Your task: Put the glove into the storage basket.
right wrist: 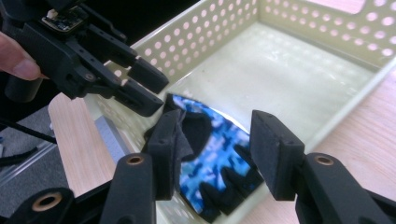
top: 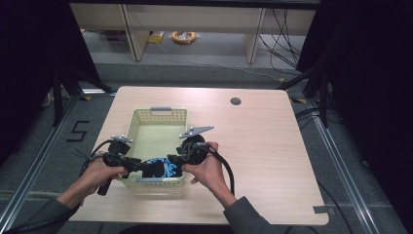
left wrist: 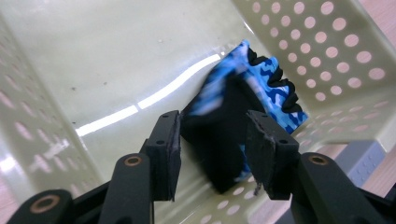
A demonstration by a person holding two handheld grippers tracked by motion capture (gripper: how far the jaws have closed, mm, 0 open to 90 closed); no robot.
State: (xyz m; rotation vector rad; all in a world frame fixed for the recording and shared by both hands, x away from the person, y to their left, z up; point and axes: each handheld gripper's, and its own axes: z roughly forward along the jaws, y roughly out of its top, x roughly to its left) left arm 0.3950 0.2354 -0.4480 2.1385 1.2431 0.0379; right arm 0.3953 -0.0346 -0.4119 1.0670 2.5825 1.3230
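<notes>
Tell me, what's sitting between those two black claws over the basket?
A blue camouflage glove lies in the basket between the left gripper and right gripper, seen in the high view.

Wooden table (top: pixel 272 161), grey floor (top: pixel 204 73), dark surroundings.

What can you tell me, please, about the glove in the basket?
The glove is soft fabric, blue camouflage with black fingers and a black palm side. It lies crumpled in the near end of the pale perforated basket, leaning against its wall. Both grippers' jaws stand open around it; the pads do not seem to press it.
</notes>
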